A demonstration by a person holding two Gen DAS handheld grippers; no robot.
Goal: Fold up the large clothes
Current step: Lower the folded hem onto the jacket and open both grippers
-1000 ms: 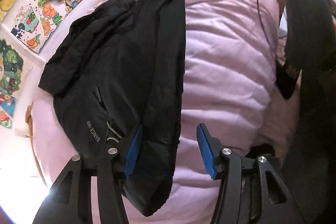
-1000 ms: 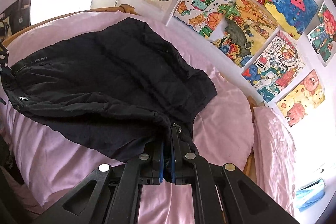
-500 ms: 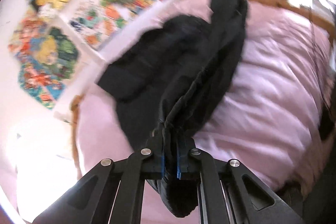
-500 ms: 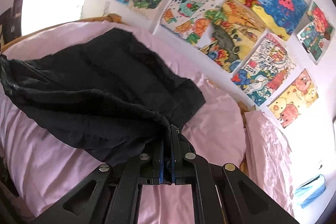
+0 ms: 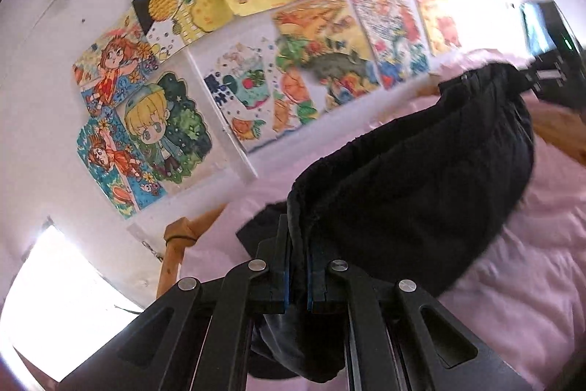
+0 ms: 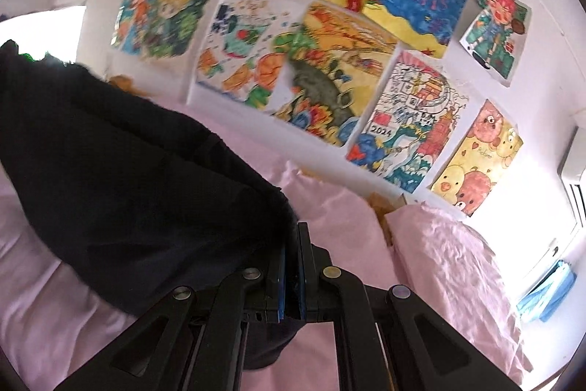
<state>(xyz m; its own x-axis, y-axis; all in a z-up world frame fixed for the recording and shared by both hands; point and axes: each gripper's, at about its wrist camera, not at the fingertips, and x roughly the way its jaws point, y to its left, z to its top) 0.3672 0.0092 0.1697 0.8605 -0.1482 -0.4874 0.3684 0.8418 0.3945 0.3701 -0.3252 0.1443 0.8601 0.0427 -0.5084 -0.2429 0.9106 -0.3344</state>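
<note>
Black jacket (image 5: 421, 178) hangs stretched above the pink bed (image 5: 531, 266), one edge clamped in the closed left gripper (image 5: 297, 275), another in the closed right gripper (image 6: 291, 277)

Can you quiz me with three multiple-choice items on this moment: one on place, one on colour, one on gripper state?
1. Where do the colourful drawings hang?
A. on the white wall behind the bed
B. on the bedding
C. on a cupboard door

2. What colour is the bedding under the black padded jacket?
A. grey
B. pale pink
C. green

3. How does the left gripper stand?
A. wide open
B. shut on nothing
C. shut on the jacket

Answers:
1 A, the drawings are taped to the wall above the wooden bed frame.
2 B, pink fabric shows around the jacket in both views.
3 C, black fabric runs between its blue pads; the right gripper pinches the jacket likewise.
</note>
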